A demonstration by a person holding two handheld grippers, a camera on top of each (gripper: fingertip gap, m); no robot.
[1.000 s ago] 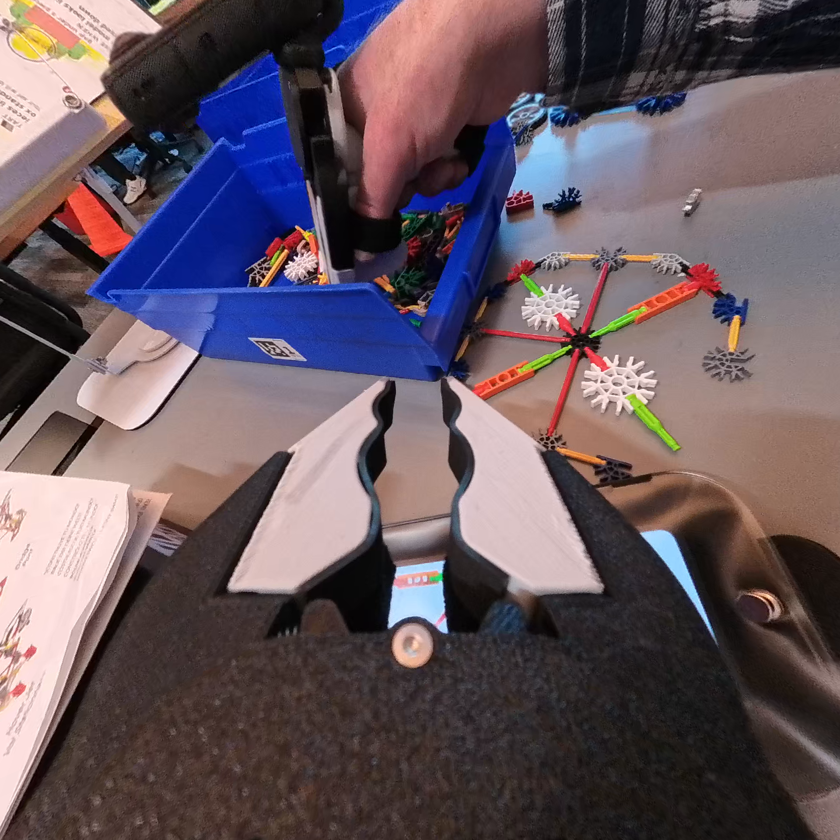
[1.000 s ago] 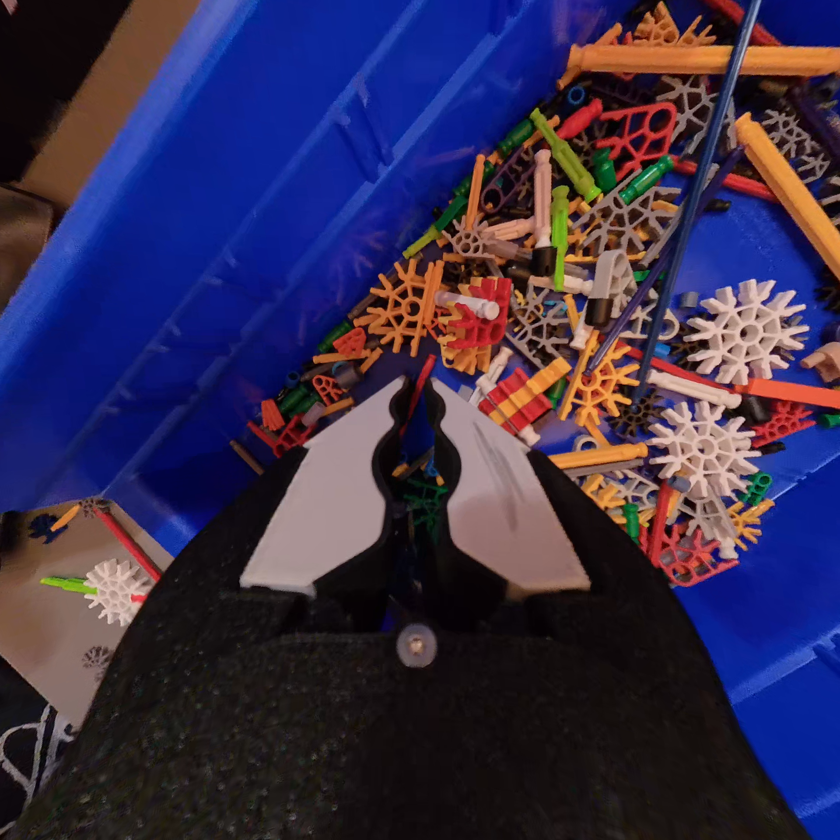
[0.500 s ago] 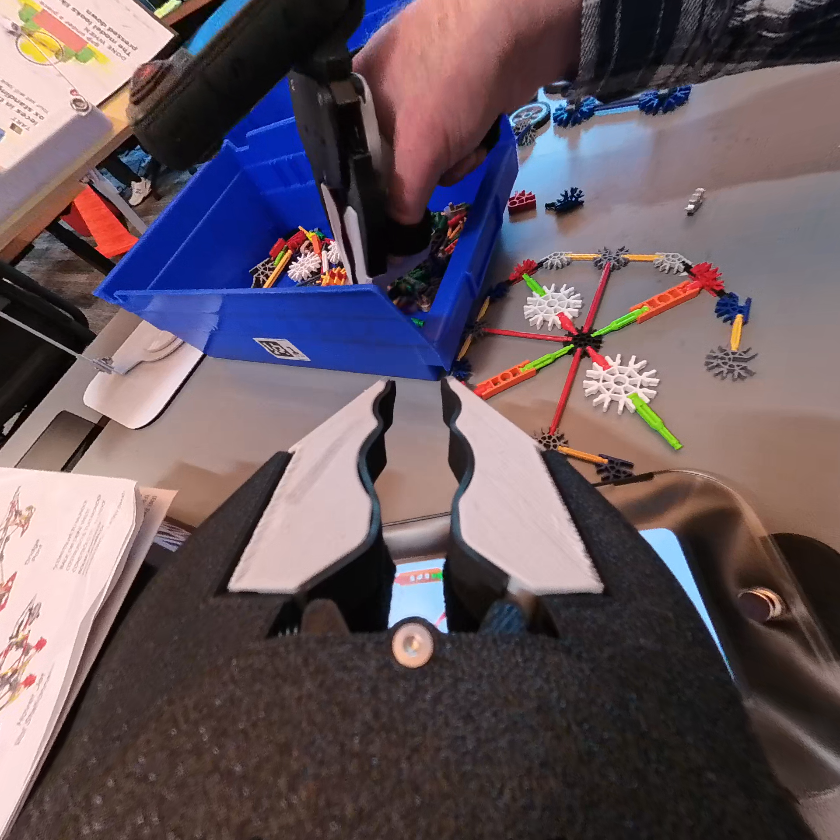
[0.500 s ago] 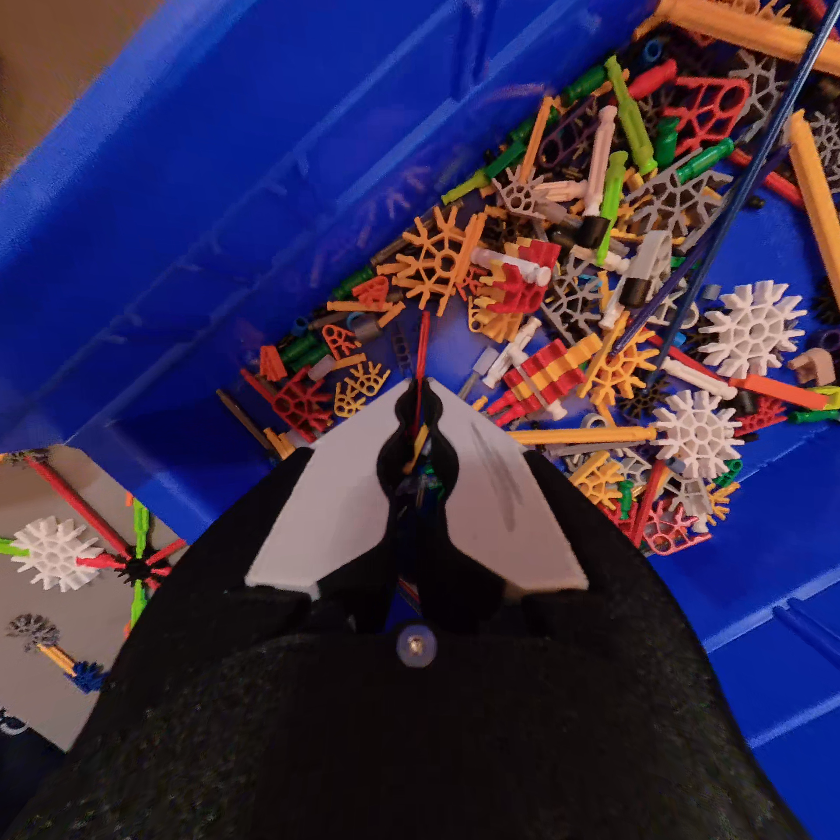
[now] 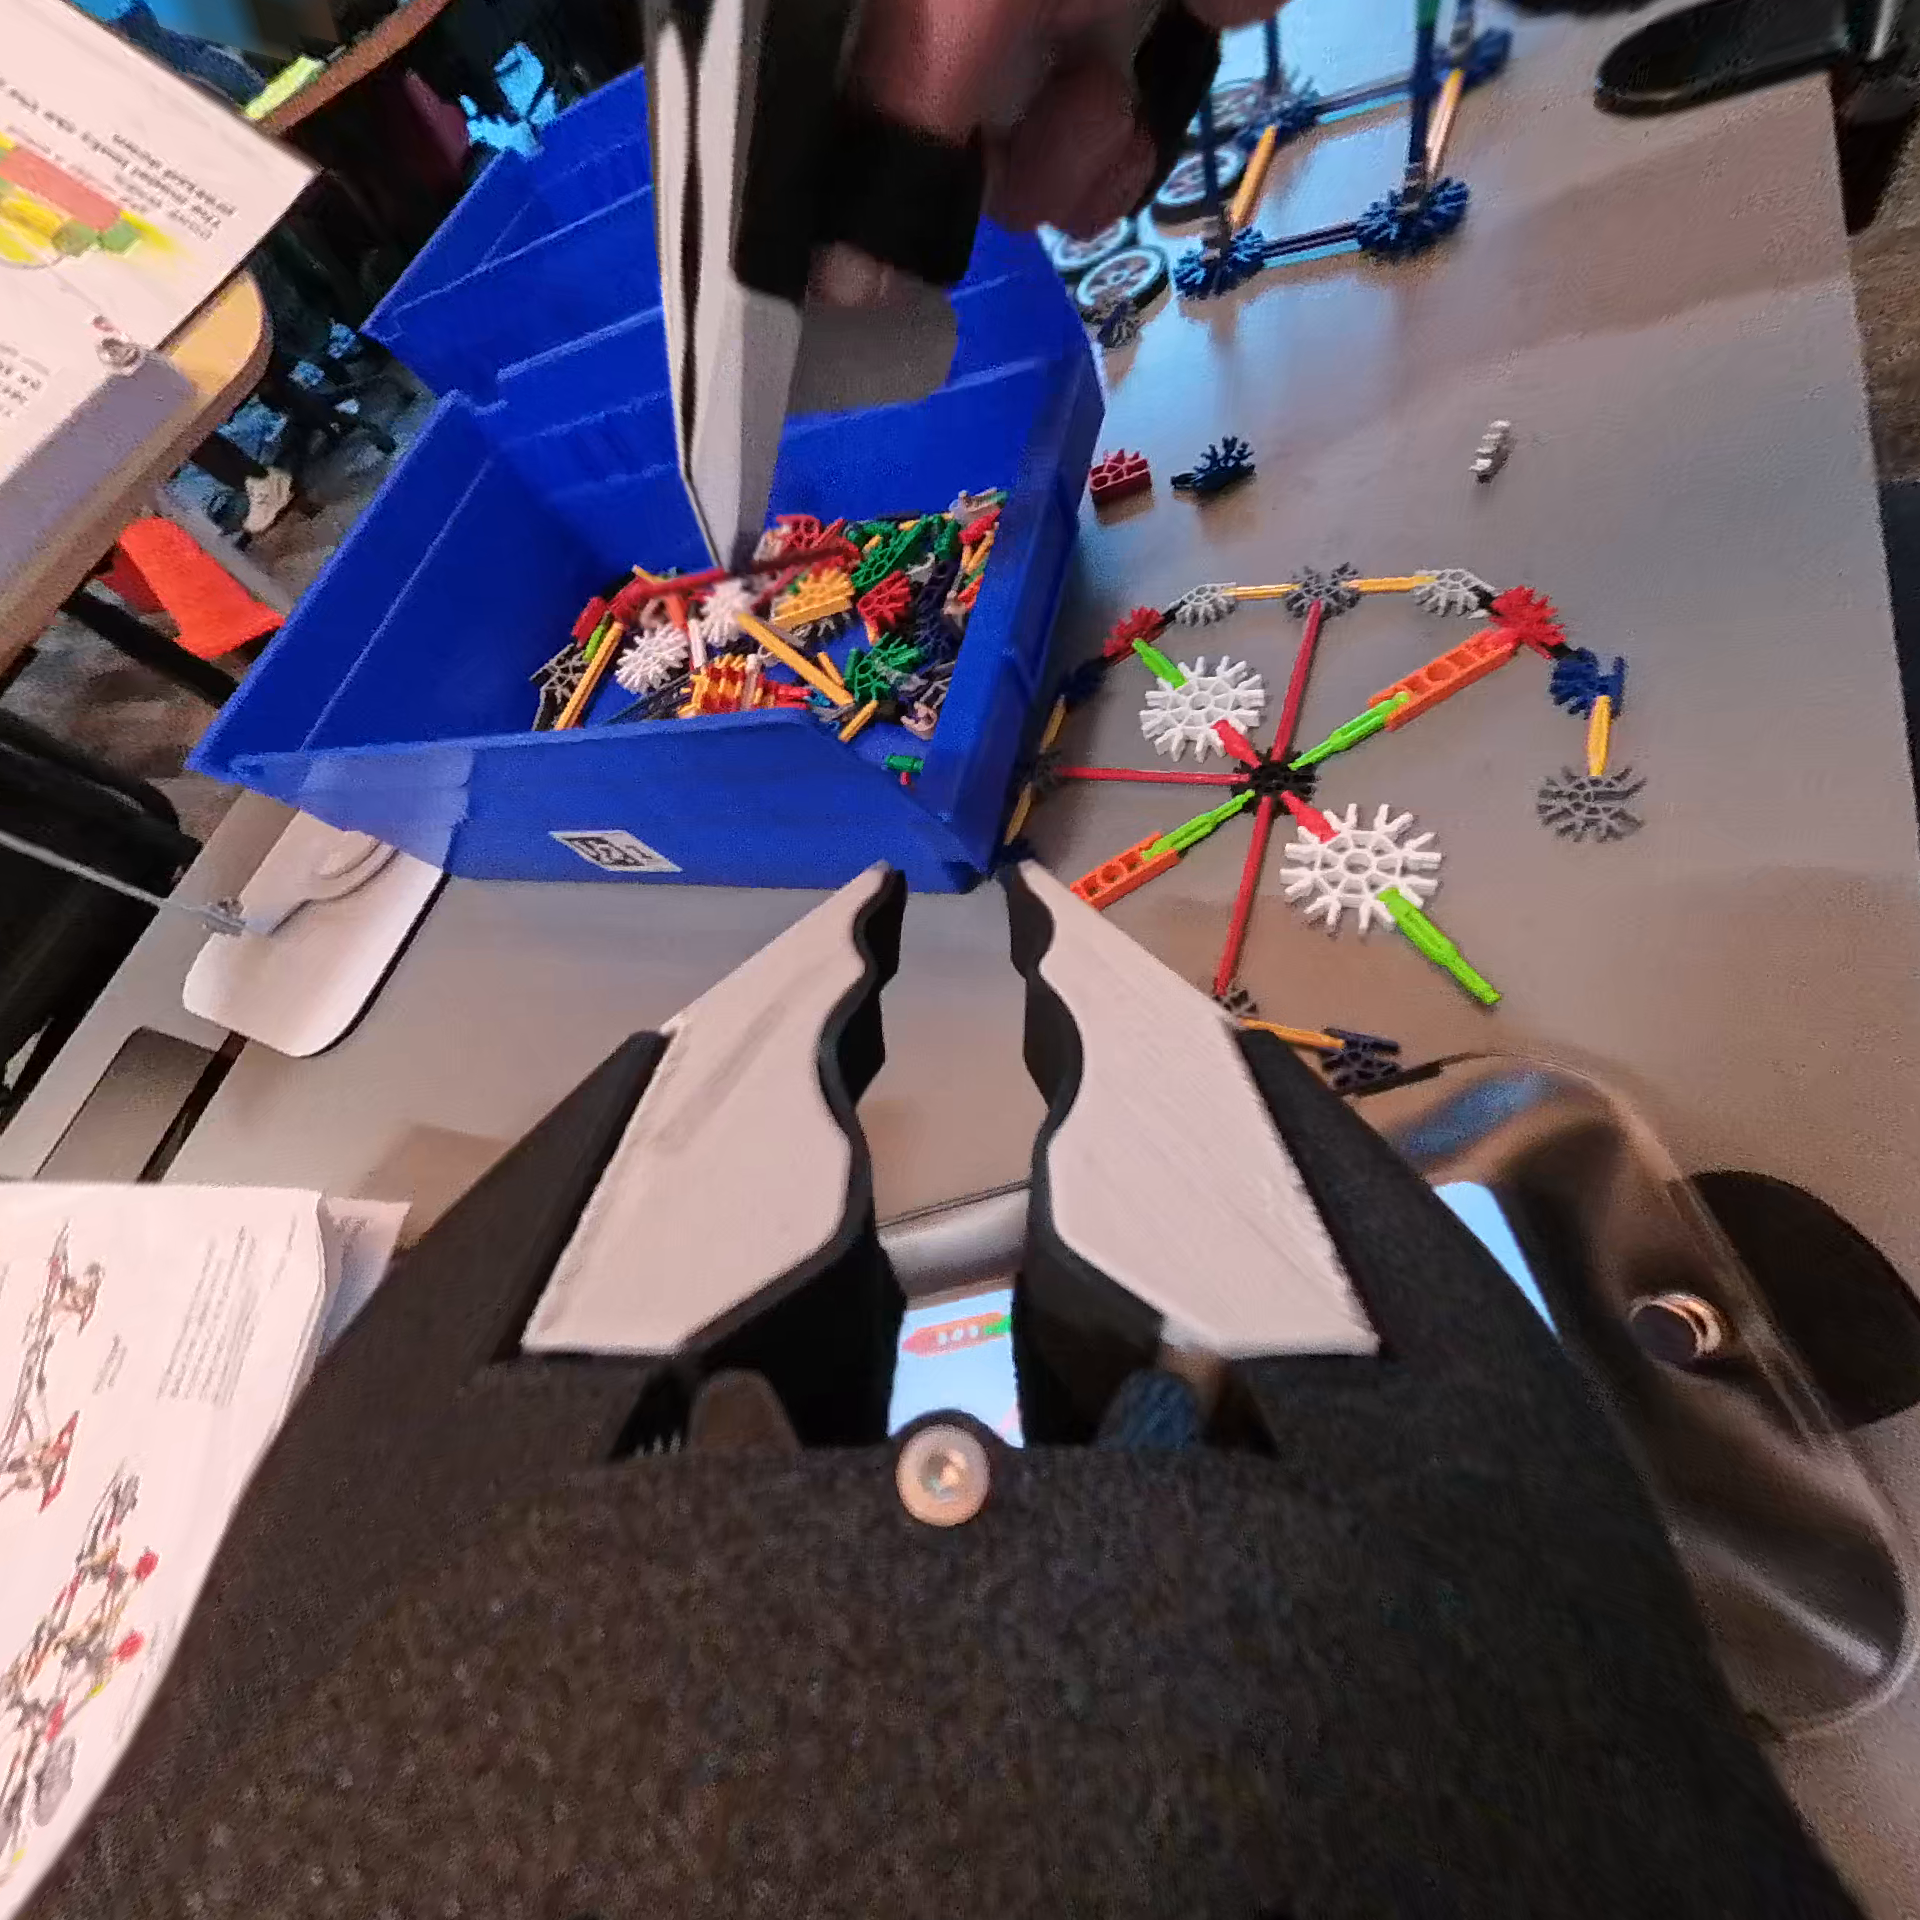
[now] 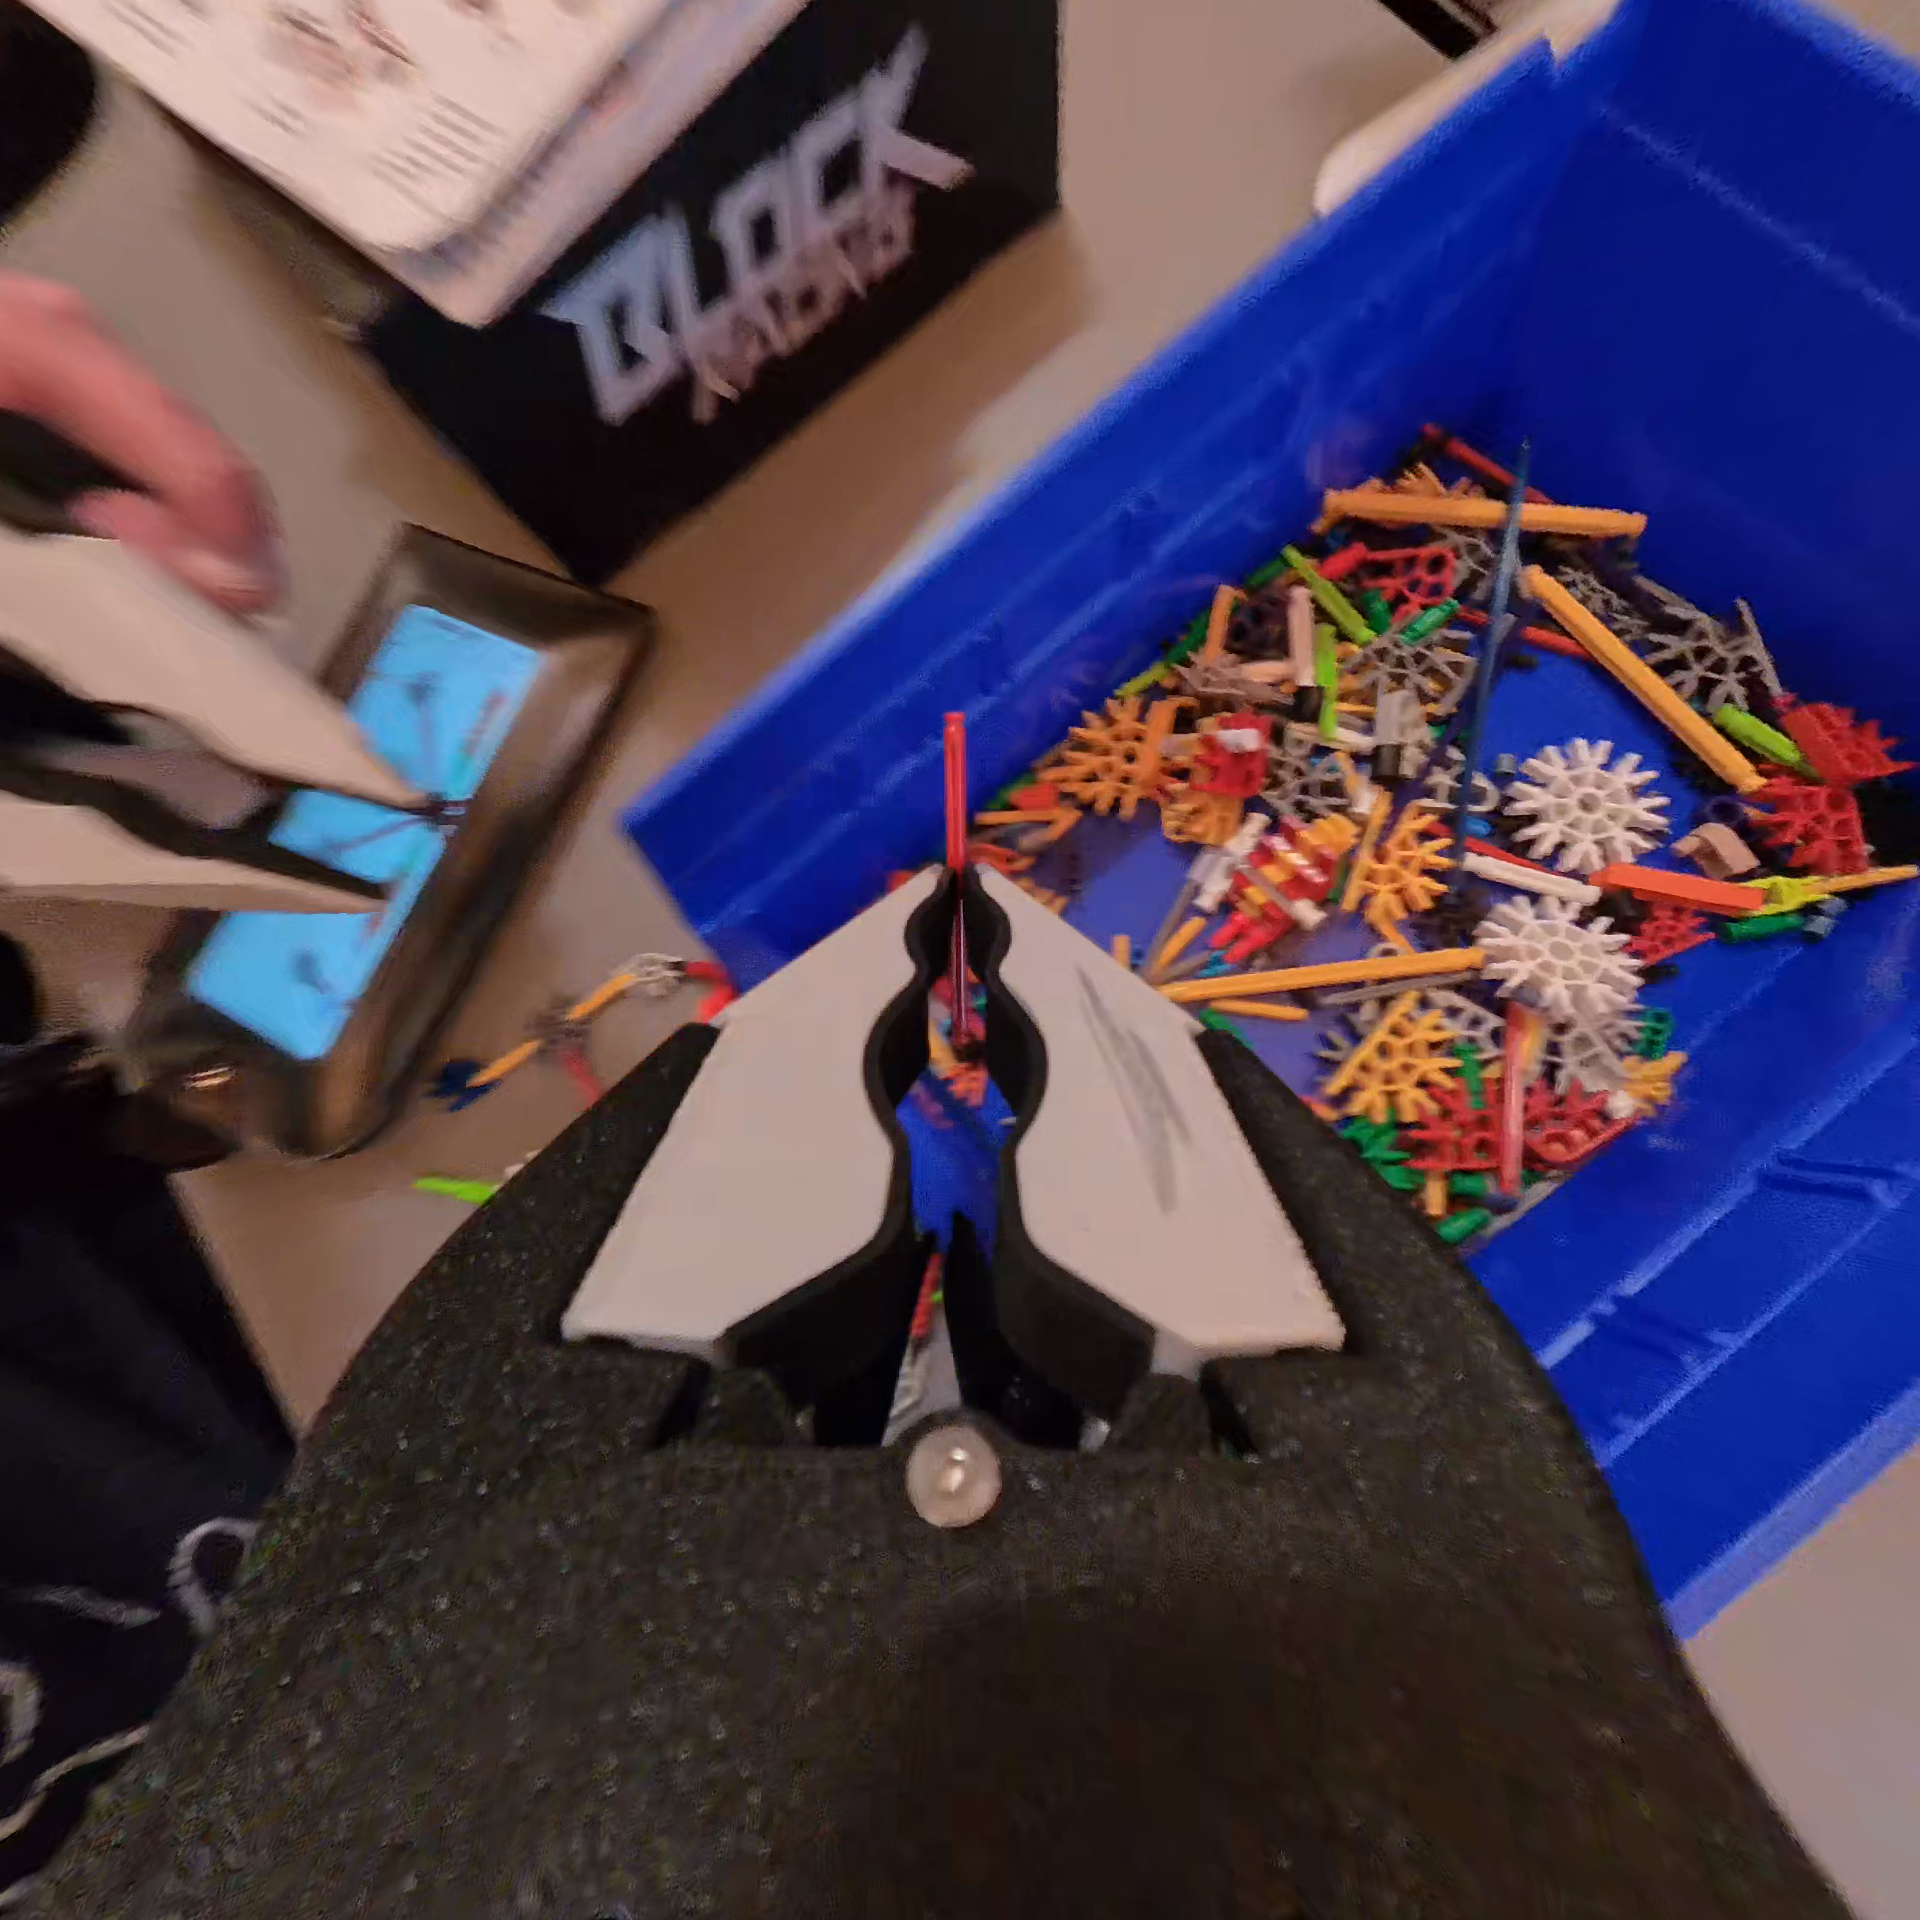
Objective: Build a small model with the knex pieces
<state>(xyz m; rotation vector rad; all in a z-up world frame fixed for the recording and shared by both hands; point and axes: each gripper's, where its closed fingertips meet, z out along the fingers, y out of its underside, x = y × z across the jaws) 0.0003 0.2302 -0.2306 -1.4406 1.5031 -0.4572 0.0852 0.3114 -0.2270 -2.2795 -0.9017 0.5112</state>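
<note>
- One thin red rod (image 6: 954, 790), pinched between the closed tips of the right gripper (image 6: 956, 883), sticking out past the fingertips, lifted above the near-left corner of the blue bin (image 6: 1299, 343).
- Same right gripper also in the left wrist view (image 5: 727, 520), pointing down over the heap of parts, a hand (image 5: 1029, 94) around its grip.
- Many loose plastic rods and connectors (image 6: 1434, 862) heaped in the bin: orange, yellow, red, green, grey, with white snowflake-shaped wheels (image 6: 1587, 803) among them.
- Left gripper (image 5: 951, 888) holding nothing, fingers a narrow gap apart, hovering low over the grey worktop (image 5: 1558, 395) just short of the bin's front wall.
- Flat spoked assembly (image 5: 1273, 774) on the worktop just beside the bin's right wall, red and green rods radiating from a black hub.
- Tablet with a lit screen (image 6: 364, 821) under the left gripper, near the worktop's front edge.
- Printed instruction sheets (image 5: 125, 1455) at the front-left corner.
- Black box with white lettering (image 6: 727, 301) farther off.
</note>
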